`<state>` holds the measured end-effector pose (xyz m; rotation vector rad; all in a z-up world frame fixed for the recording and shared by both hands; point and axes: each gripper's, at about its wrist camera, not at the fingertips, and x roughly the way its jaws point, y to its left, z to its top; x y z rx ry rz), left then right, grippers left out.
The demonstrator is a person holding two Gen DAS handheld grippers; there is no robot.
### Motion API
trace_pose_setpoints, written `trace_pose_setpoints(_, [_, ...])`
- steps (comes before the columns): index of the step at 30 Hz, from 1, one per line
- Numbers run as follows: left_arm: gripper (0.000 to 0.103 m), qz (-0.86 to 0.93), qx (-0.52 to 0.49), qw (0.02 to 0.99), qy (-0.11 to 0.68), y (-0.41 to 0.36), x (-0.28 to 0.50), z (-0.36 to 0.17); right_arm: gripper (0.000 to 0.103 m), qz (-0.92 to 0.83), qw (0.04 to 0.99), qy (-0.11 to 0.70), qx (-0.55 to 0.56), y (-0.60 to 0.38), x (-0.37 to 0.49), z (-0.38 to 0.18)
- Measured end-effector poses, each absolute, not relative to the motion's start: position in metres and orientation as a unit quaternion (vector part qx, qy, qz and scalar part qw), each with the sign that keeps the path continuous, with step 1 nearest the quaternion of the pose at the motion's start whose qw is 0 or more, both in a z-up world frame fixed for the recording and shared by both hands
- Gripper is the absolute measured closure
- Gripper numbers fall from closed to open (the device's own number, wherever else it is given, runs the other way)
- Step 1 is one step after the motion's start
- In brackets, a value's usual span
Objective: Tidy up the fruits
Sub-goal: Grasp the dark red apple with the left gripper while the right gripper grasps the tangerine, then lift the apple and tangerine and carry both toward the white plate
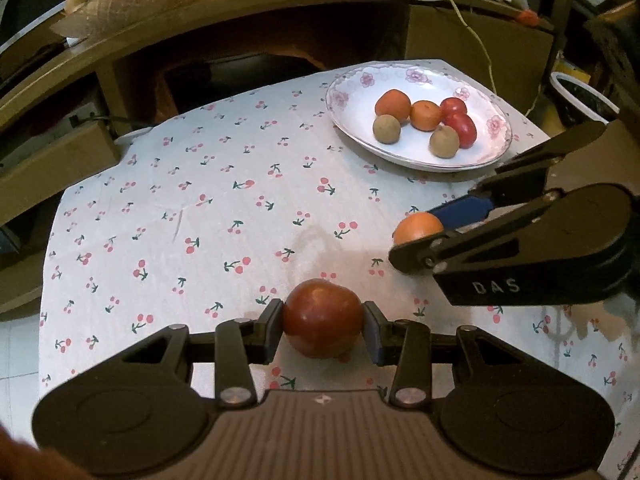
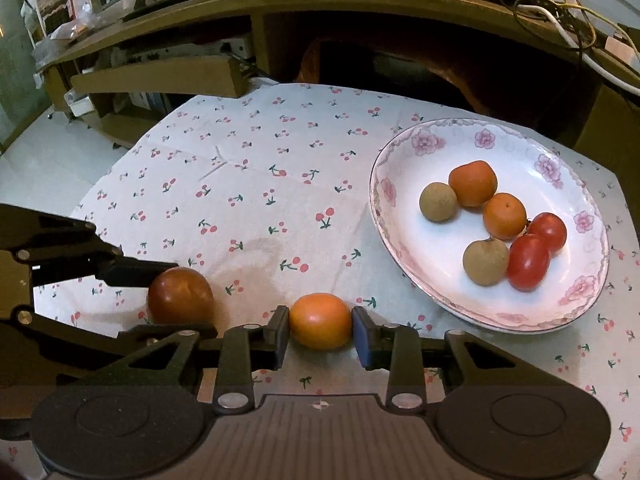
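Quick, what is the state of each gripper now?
Left gripper: shut on the dark red fruit.
Right gripper: shut on the orange fruit.

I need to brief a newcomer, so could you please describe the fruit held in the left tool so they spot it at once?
Start at the flowered plate on the cherry-print cloth, then look to the two loose fruits on the cloth beside it. The dark red fruit is the one farther from the plate, larger and darker than the orange fruit beside it.
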<state>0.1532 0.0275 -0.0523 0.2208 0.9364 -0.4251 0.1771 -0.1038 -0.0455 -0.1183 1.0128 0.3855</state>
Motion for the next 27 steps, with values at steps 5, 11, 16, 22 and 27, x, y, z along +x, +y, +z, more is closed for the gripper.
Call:
trace_pose_setpoints(5, [0.057, -0.215, 0.111, 0.863, 0.444, 0.026, 0.143, -0.052, 0.069, 0.176, 0.853, 0.488, -0.060, -0.110, 0.166, -0.042])
trace_pose_setpoints(11, [0.057, -0.257, 0.123, 0.852, 0.439, 0.014, 0.115, -0.047, 0.069, 0.158, 0.854, 0.492, -0.068, -0.127, 0.129, -0.033])
trace_pose_setpoints(16, [0.057, -0.290, 0.143, 0.843, 0.430, -0.006, 0.090, -0.042, 0.069, 0.135, 0.856, 0.496, -0.059, -0.143, 0.085, -0.028])
trace_pose_setpoints(22, [0.057, -0.291, 0.164, 0.842, 0.424, -0.024, 0.071, -0.039, 0.068, 0.121, 0.855, 0.500, -0.065, -0.151, 0.056, -0.033])
trace_pose_setpoints(27, [0.056, -0.277, 0.183, 0.837, 0.436, -0.033, 0.063, -0.048, 0.067, 0.129, 0.856, 0.497, -0.060, -0.156, 0.050, -0.035])
